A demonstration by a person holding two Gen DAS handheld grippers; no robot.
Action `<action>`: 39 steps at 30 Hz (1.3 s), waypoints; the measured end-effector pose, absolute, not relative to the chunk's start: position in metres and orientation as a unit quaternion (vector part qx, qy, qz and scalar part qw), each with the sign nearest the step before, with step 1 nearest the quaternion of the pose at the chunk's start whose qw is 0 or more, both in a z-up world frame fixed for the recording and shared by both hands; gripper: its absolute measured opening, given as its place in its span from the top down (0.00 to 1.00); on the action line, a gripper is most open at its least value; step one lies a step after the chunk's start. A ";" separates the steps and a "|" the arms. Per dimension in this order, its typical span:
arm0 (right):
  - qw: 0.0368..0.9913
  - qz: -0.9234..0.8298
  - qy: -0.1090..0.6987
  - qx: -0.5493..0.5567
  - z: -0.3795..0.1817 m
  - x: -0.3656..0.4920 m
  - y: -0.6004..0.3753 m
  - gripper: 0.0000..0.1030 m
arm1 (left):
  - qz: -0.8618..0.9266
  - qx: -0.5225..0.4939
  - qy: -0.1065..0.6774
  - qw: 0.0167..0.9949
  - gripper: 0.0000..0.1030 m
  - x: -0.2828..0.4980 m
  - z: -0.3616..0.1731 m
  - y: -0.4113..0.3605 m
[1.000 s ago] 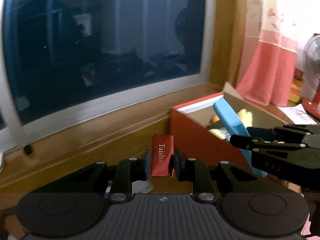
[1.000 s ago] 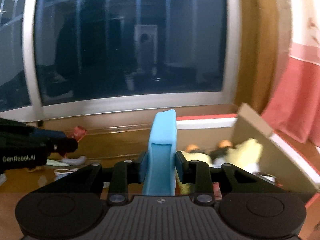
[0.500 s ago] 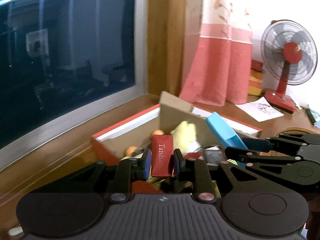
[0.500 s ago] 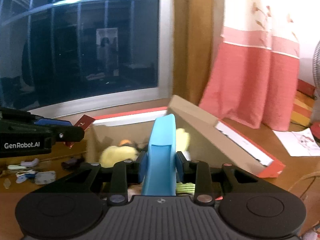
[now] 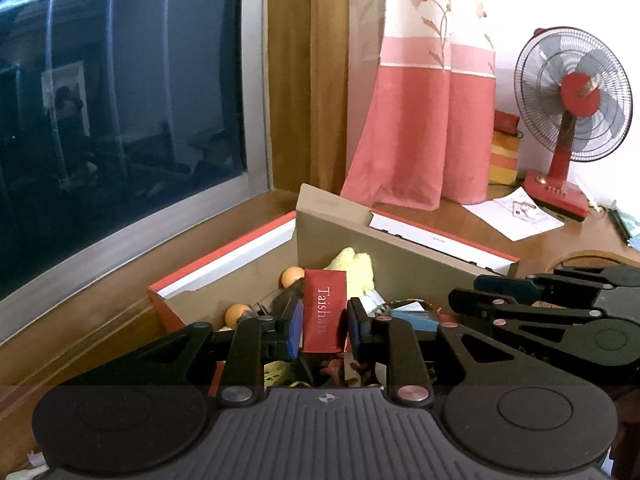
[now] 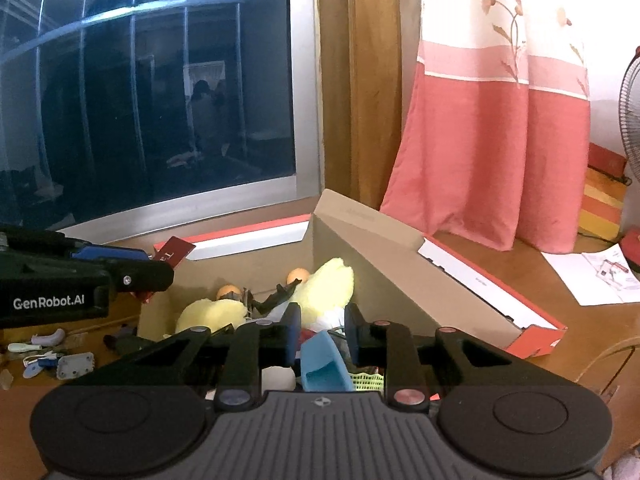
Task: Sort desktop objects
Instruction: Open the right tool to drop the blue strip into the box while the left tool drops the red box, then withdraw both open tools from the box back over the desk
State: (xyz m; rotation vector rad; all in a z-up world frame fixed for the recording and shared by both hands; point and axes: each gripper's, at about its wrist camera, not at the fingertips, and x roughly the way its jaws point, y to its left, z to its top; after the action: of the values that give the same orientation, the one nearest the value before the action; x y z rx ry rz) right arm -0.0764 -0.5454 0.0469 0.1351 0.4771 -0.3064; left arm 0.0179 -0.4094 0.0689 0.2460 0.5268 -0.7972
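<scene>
The left gripper [image 5: 323, 322] pinches a red packet [image 5: 324, 312] above the box [image 5: 224, 264]; the right gripper [image 6: 319, 330] stands open over a blue scoop [image 6: 324, 364] lying loose in it. If released here, the packet may catch on the piled toys and tip out.

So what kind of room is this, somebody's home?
Most likely a lived-in room at home, at night: a flowered pink curtain beside a dark window, a red table fan on a wooden desk, and a cardboard box of toys and odds.
</scene>
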 end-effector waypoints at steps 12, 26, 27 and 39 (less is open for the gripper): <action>0.955 -0.159 0.240 0.070 0.047 -0.074 -0.542 0.75 | -0.387 0.118 0.261 0.877 0.76 0.025 0.065 -0.411; 0.953 -0.164 0.244 0.073 0.045 -0.079 -0.541 0.74 | -0.389 0.118 0.265 0.875 0.75 0.021 0.064 -0.410; 0.953 -0.163 0.244 0.072 0.045 -0.079 -0.540 0.74 | -0.389 0.119 0.265 0.874 0.75 0.021 0.064 -0.410; 0.952 -0.167 0.248 0.070 0.045 -0.083 -0.540 0.70 | -0.386 0.118 0.263 0.876 0.69 0.017 0.063 -0.410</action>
State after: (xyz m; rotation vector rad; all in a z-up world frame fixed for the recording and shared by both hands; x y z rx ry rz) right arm -0.0830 -0.5405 0.0454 0.1430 0.5036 -0.3401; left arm 0.0170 -0.4097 0.0632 0.2465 0.5498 -0.8053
